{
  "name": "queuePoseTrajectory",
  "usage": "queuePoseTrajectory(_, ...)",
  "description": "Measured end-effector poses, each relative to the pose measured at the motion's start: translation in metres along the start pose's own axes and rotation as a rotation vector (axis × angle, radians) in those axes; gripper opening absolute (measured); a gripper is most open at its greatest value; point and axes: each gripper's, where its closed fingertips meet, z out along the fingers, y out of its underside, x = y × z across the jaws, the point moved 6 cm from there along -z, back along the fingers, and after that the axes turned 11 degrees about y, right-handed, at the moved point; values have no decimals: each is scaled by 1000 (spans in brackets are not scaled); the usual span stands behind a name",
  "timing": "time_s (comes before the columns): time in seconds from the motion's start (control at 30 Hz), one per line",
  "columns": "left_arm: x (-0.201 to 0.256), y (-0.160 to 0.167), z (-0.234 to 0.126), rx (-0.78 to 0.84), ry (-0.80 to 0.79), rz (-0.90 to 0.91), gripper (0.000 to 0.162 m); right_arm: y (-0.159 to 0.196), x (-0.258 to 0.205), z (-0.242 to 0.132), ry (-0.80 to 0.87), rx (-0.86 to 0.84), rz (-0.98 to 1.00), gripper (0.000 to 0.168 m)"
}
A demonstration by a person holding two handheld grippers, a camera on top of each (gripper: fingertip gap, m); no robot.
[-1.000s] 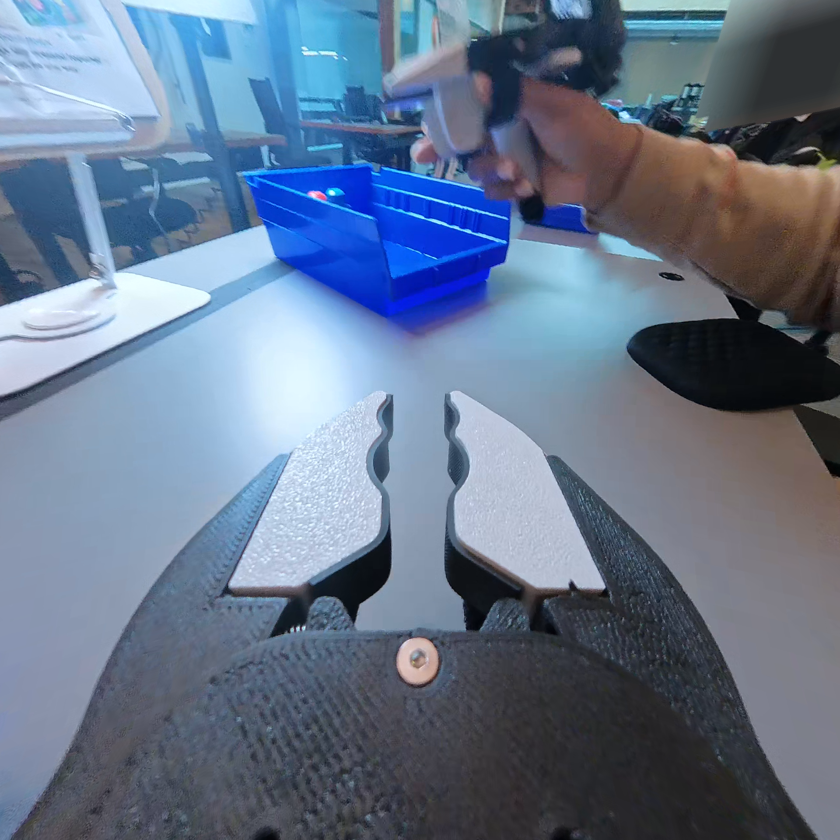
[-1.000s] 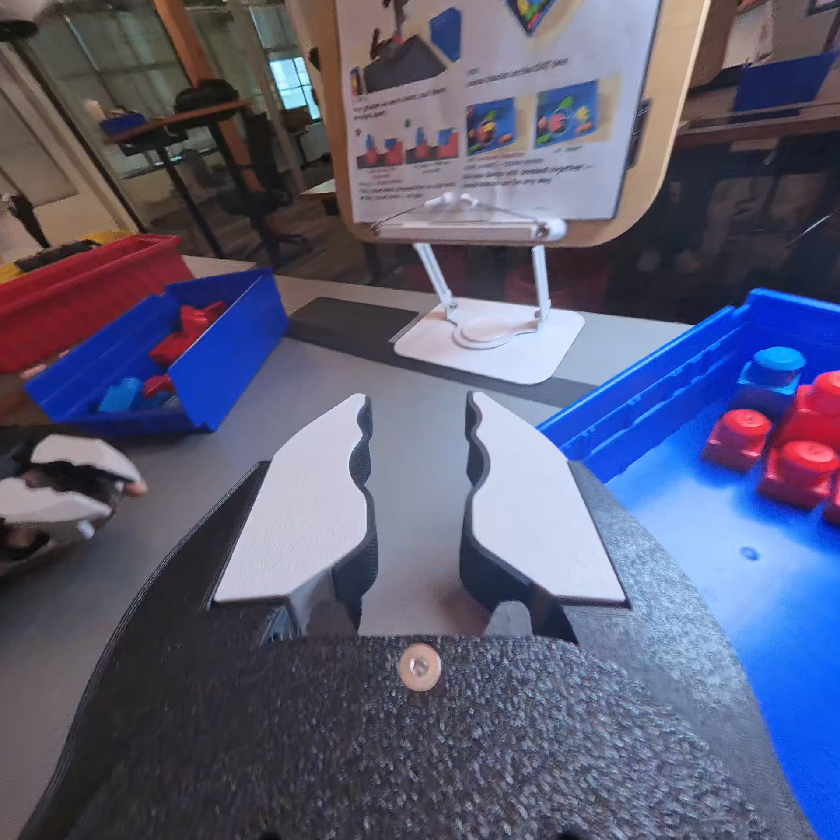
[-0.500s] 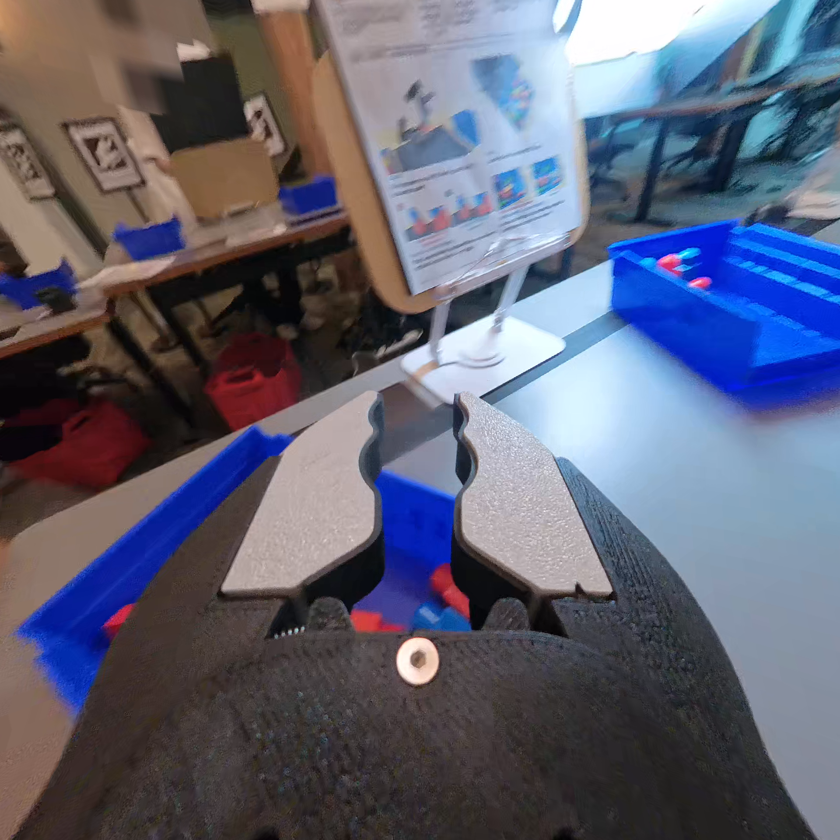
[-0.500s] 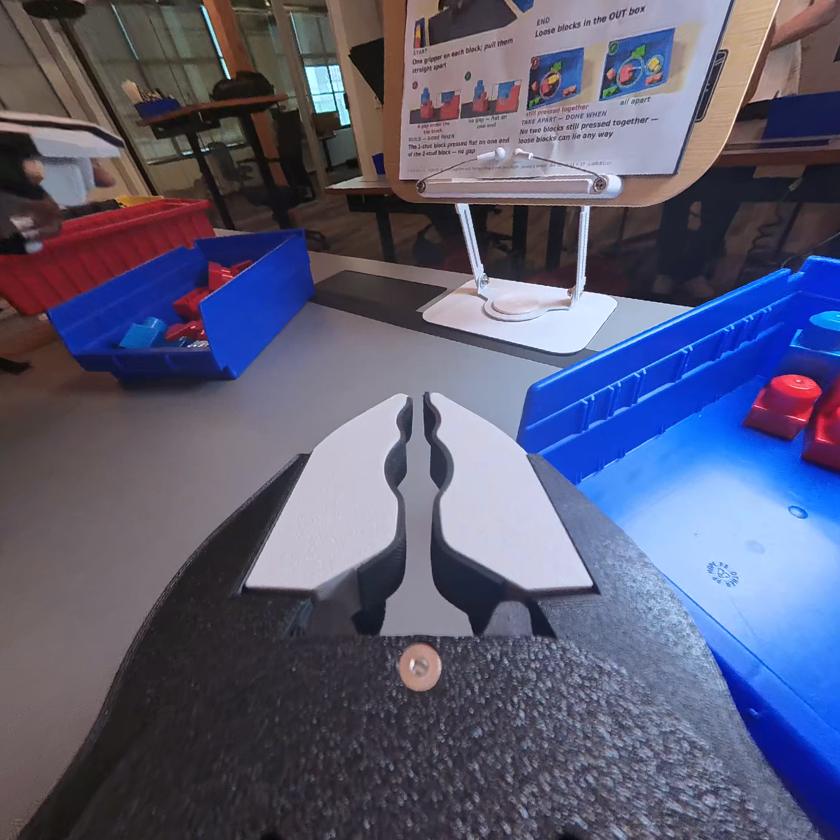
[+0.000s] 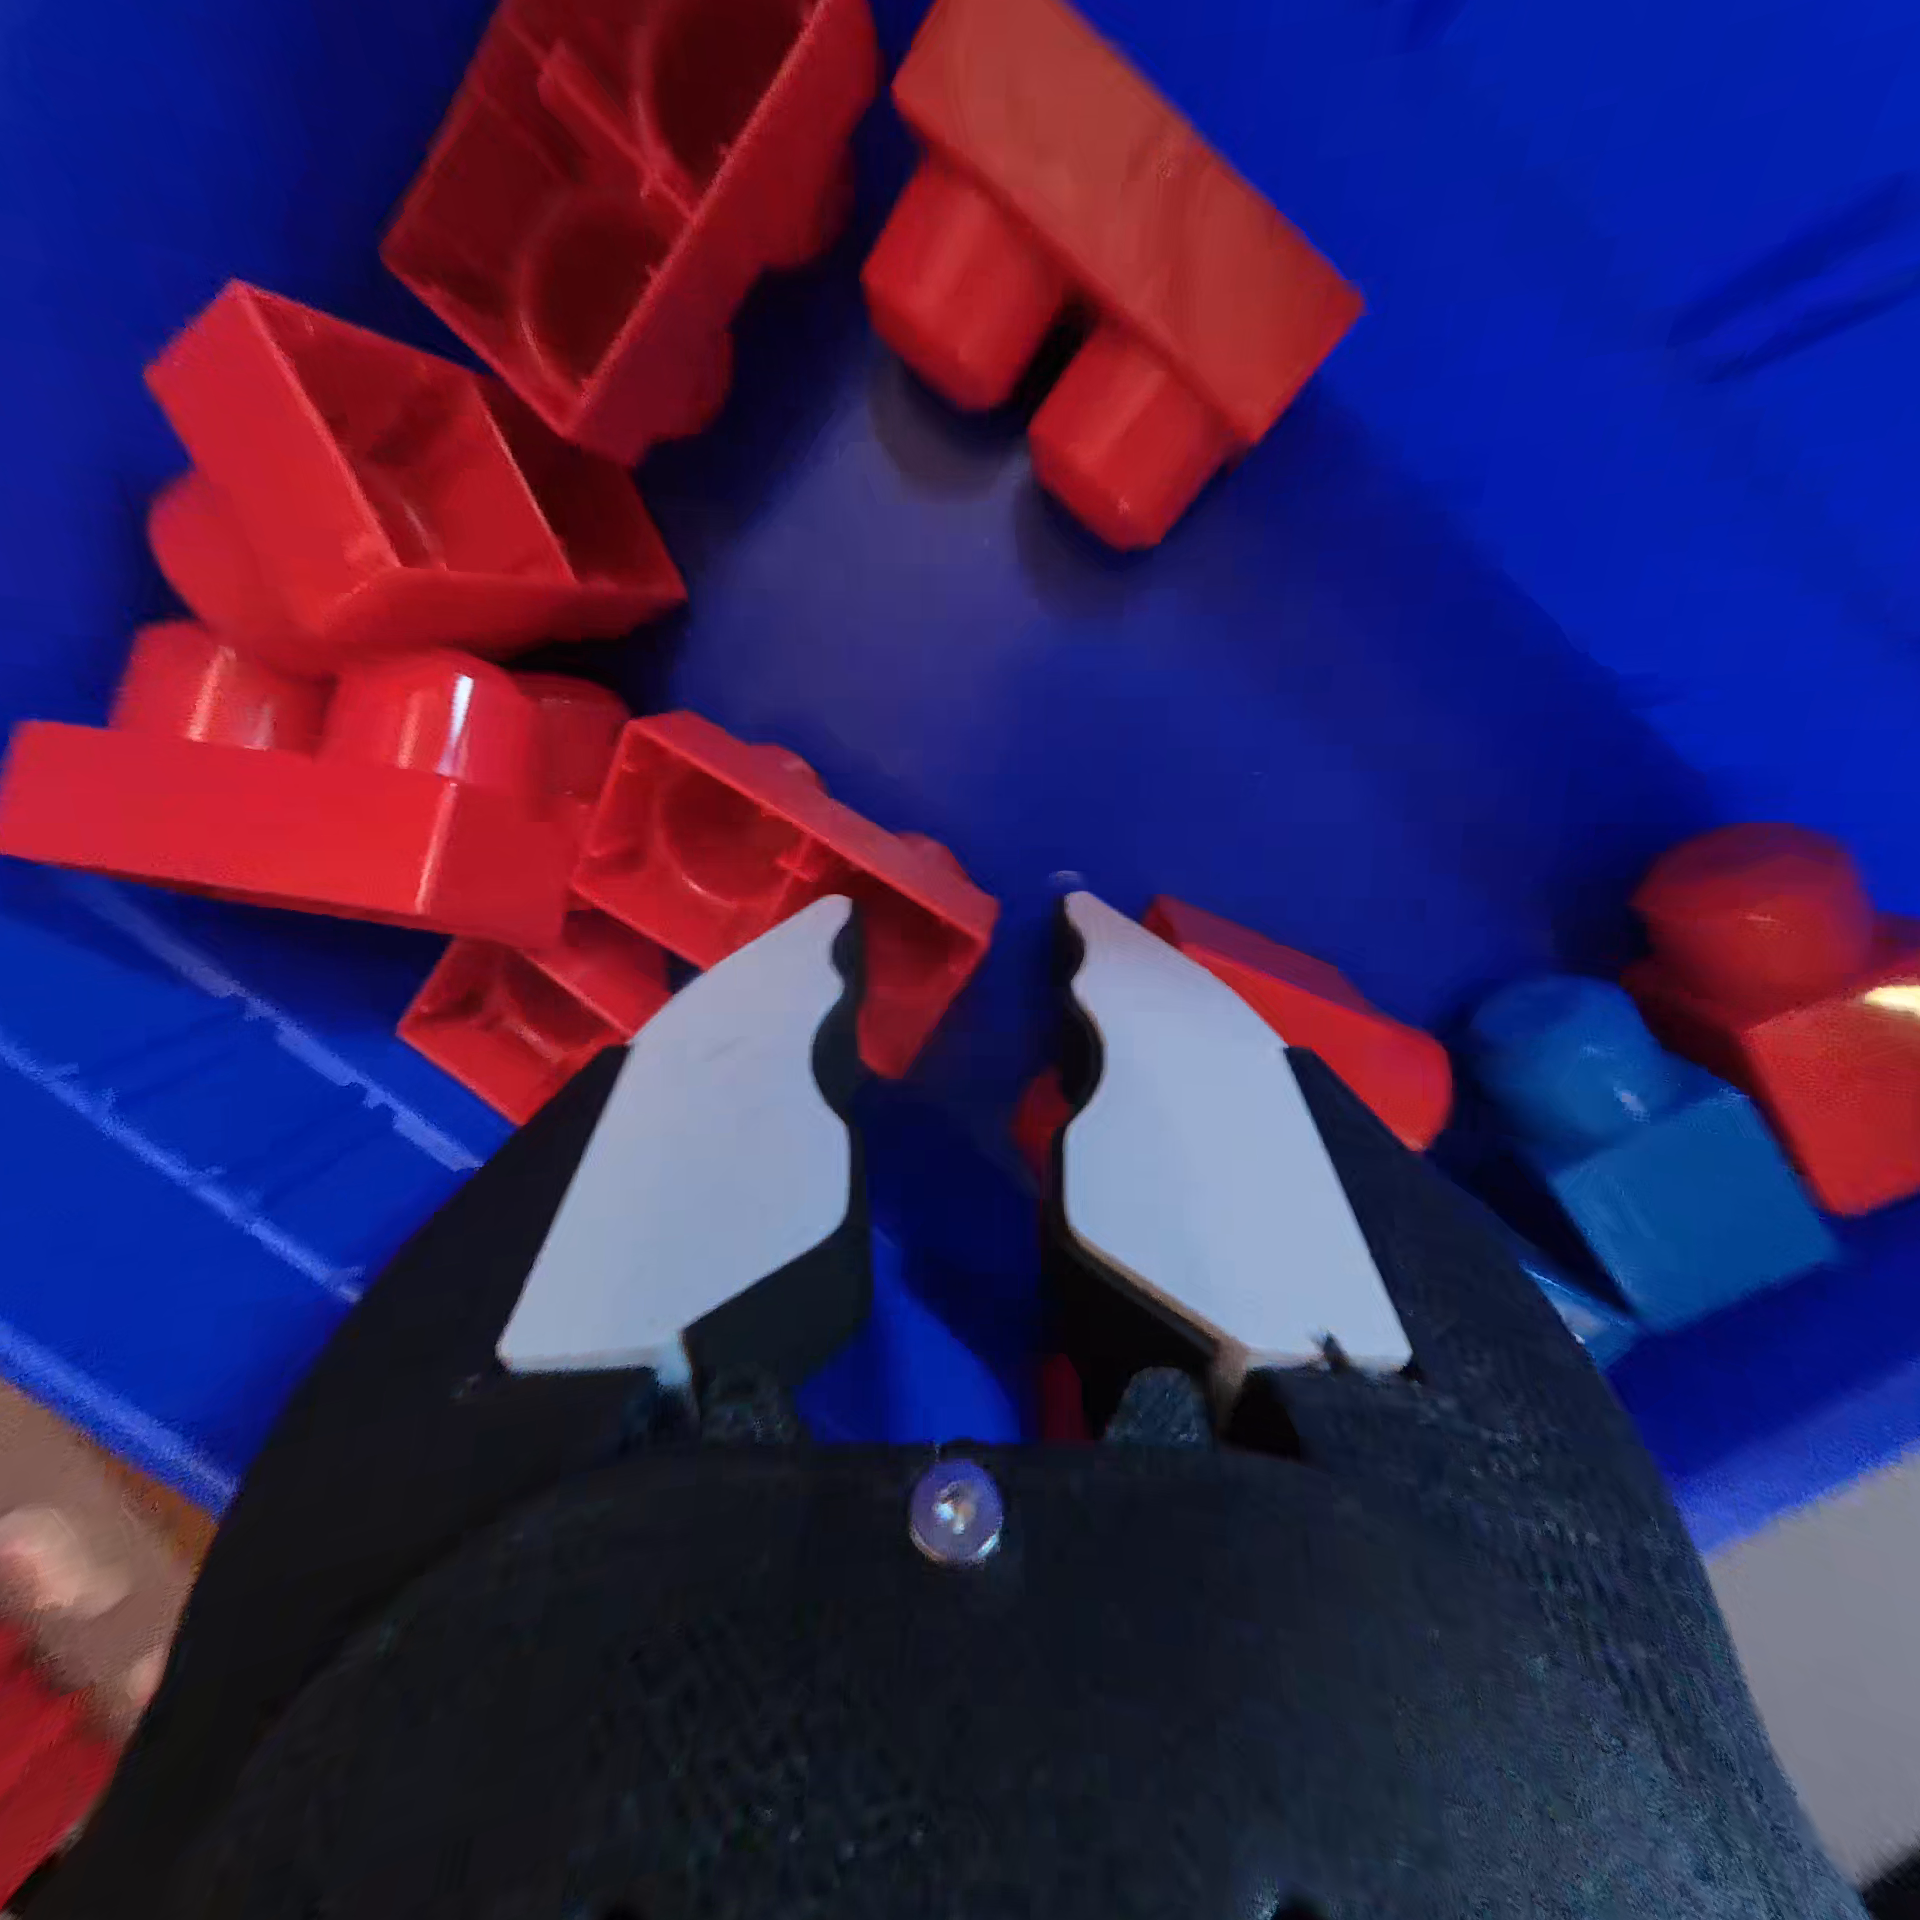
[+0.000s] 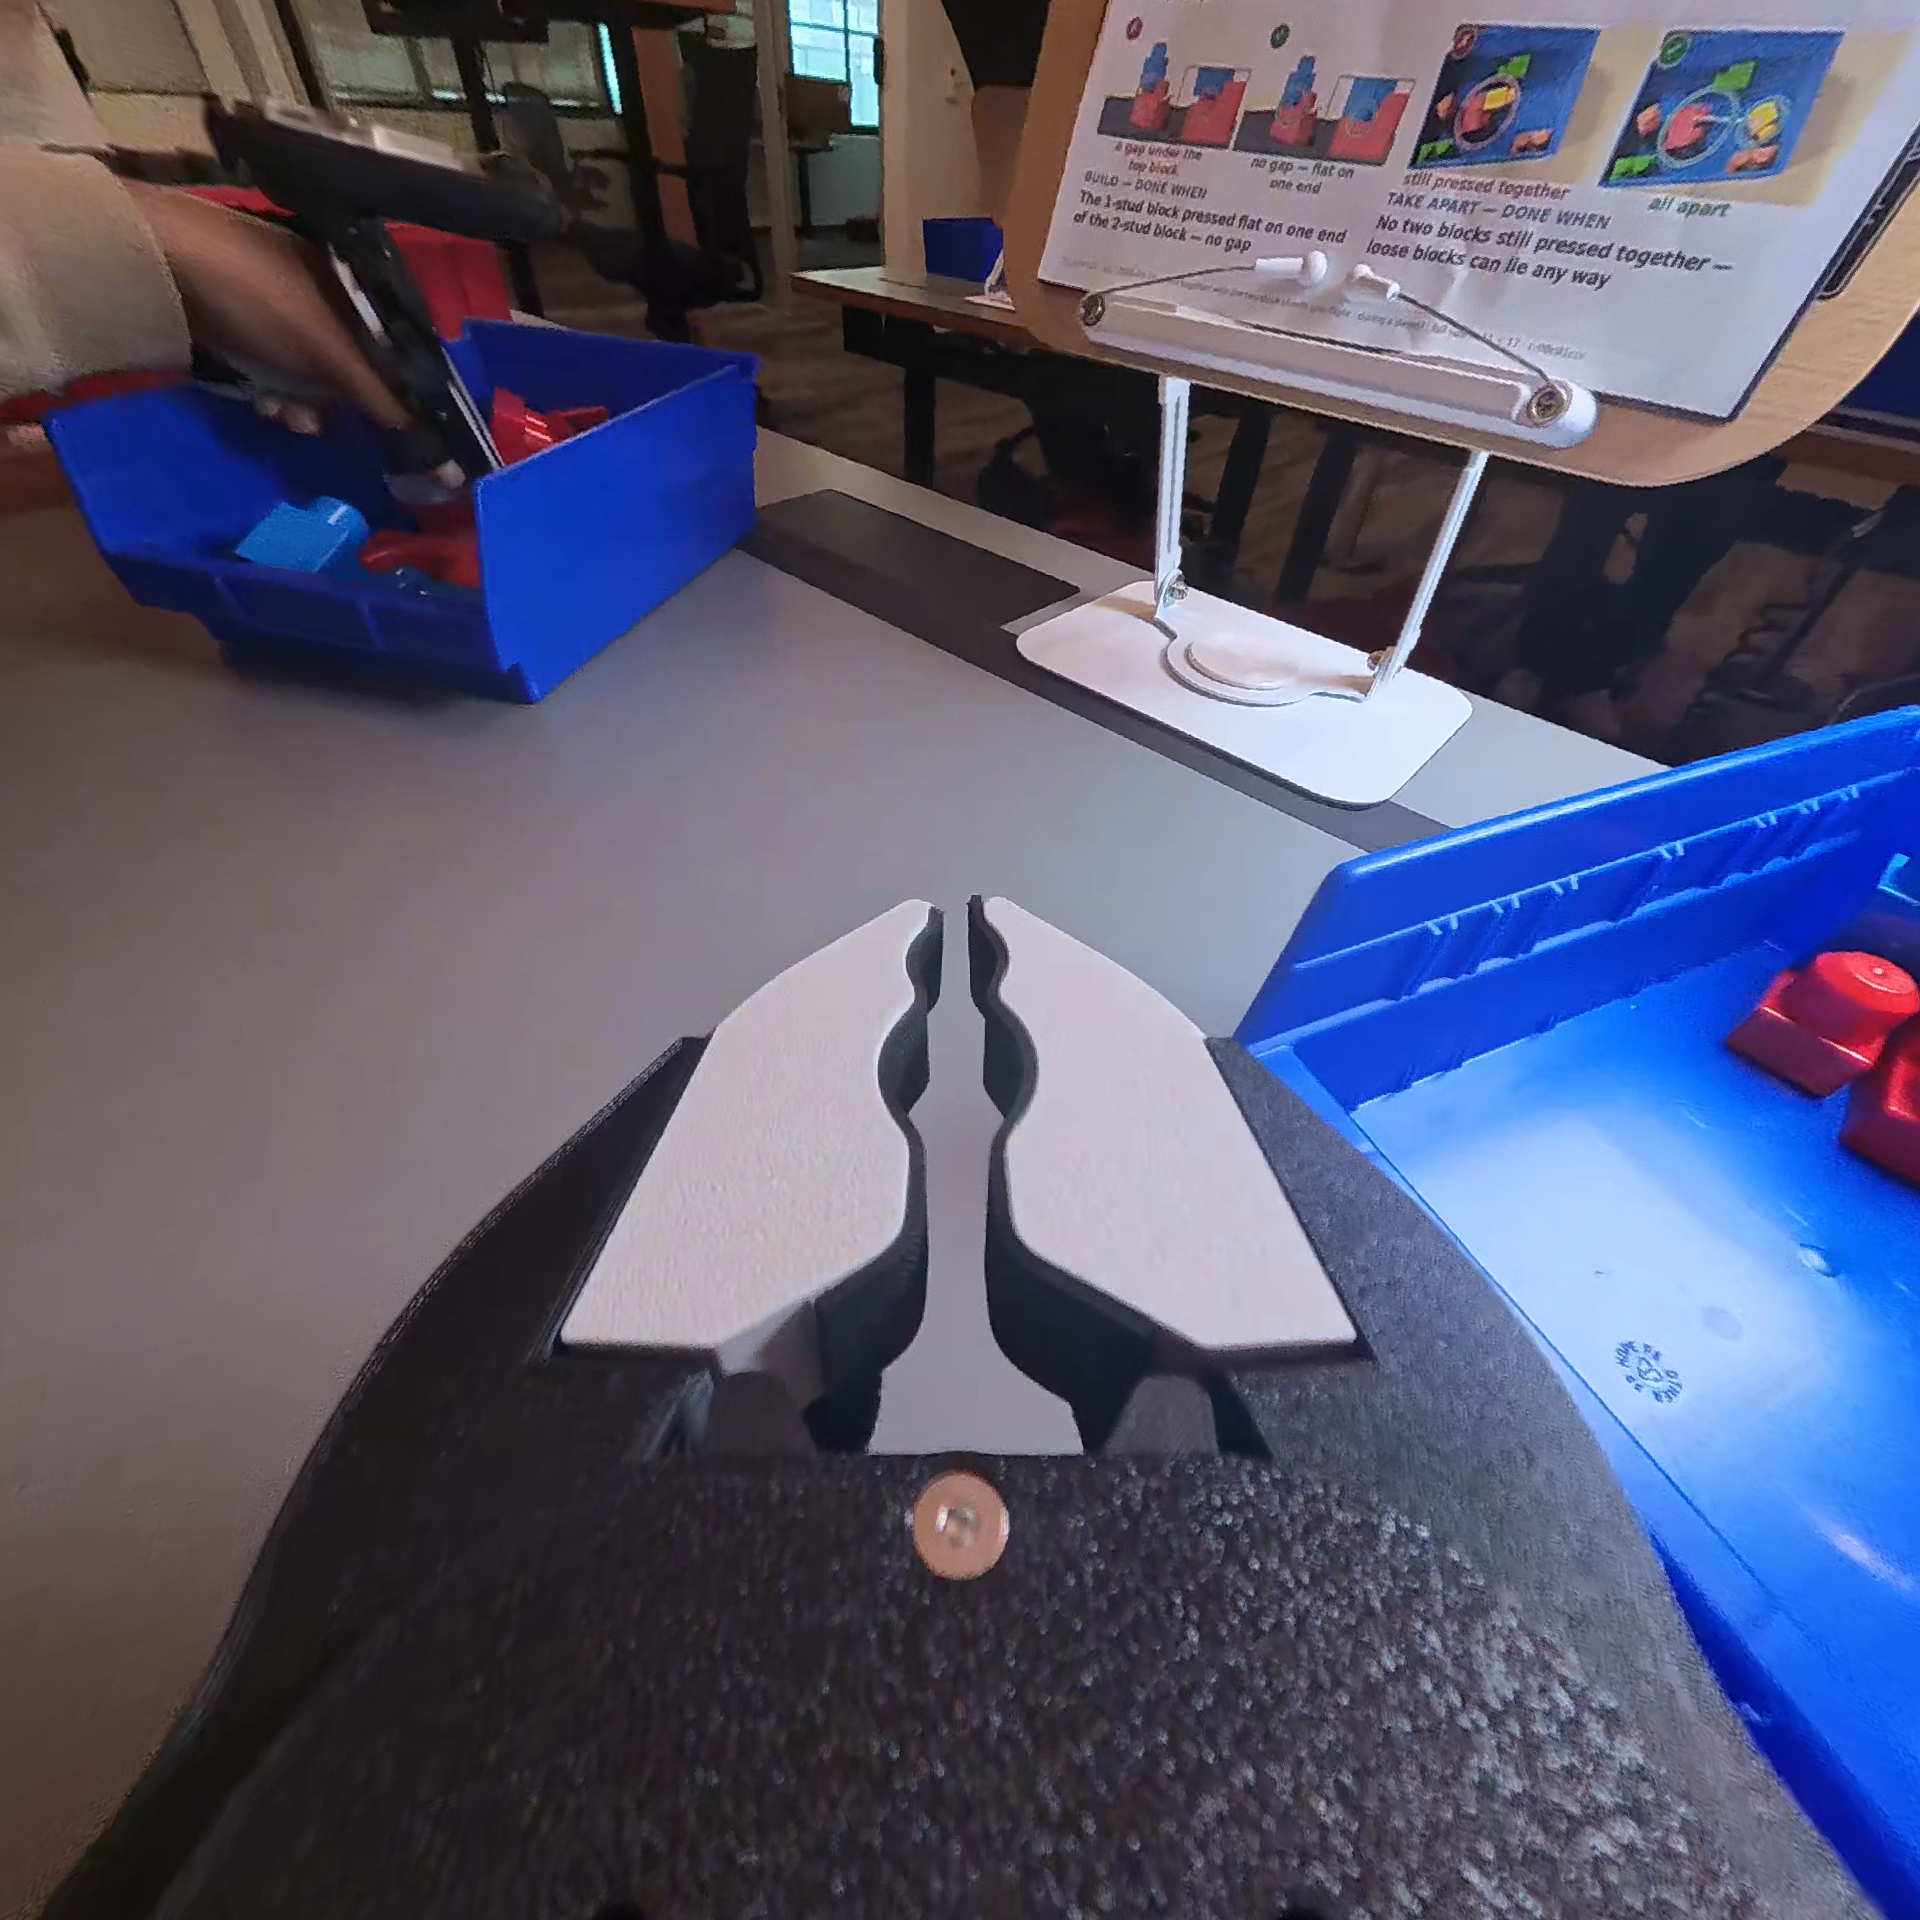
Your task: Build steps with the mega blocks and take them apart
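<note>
Left gripper [image 5: 956,914] swung from the tabletop down into the blue bin [image 5: 1299,727], part-open w/ nothing held, picking among red blocks [image 5: 779,862]; right gripper [image 6: 956,914] nearly closed, empty, waits above table [image 6: 416,883].

The left gripper [image 5: 956,920] points steeply downward, jaws parted, while the right gripper [image 6: 956,914] (nearly closed, empty) lies level.

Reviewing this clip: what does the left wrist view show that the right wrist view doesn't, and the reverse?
Left wrist only: a close look into the blue bin, with loose red blocks lying at odd angles, and the left gripper open above them, holding nothing.

Right wrist only: the right gripper nearly shut and empty over the grey table, a second bin beside it, and the instruction sheet on its white stand.

Both: that far bin, its blue block, and the left gripper reaching in.
</note>
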Motion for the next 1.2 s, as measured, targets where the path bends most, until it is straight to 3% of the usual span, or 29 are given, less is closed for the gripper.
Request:
queuePoseTrajectory(0.07, 1, -2, 7, -37, -72, 71, 12, 1, -2, 0, -7, 2, -20, 5)
queuePoseTrajectory(0.17, 7, -7, 2, -44, -123, 152, 11, 2, -3, 0, -13, 3, -31, 5)
queuePoseTrajectory(0.27, 21, -17, -26, 60, -132, 209, 10, 2, -3, -1, -14, 6, -30, 4)
queuePoseTrajectory(0.43, 87, -29, -106, 467, -75, 420, 10, -1, -8, -2, -57, 40, -2, 6)
queuePoseTrajectory(0.57, 178, -16, -140, 814, 69, 607, 10, -10, -35, -8, -253, 142, 19, 18)
queuePoseTrajectory(0.7, 282, 18, -129, 1067, 315, 788, 10, -15, -71, -17, -496, 186, 97, 32)
queuePoseTrajectory(0.87, 378, 62, -95, 1222, 641, 929, 10, -11, -94, -16, -688, 134, 295, 54)
queuePoseTrajectory(1.0, 411, 84, -77, 1210, 806, 1024, 10, -13, -102, -17, -866, 97, 560, 53)
queuePoseTrajectory(1.03, 415, 87, -74, 1212, 821, 1032, 10, -14, -105, -17, -909, 79, 598, 45)
queuePoseTrajectory(1.07, 418, 89, -69, 1198, 819, 1057, 10, -14, -108, -19, -964, 66, 618, 33)
queuePoseTrajectory(1.2, 420, 94, -64, 1182, 793, 1127, 11, -13, -109, -21, -994, 26, 588, 33)
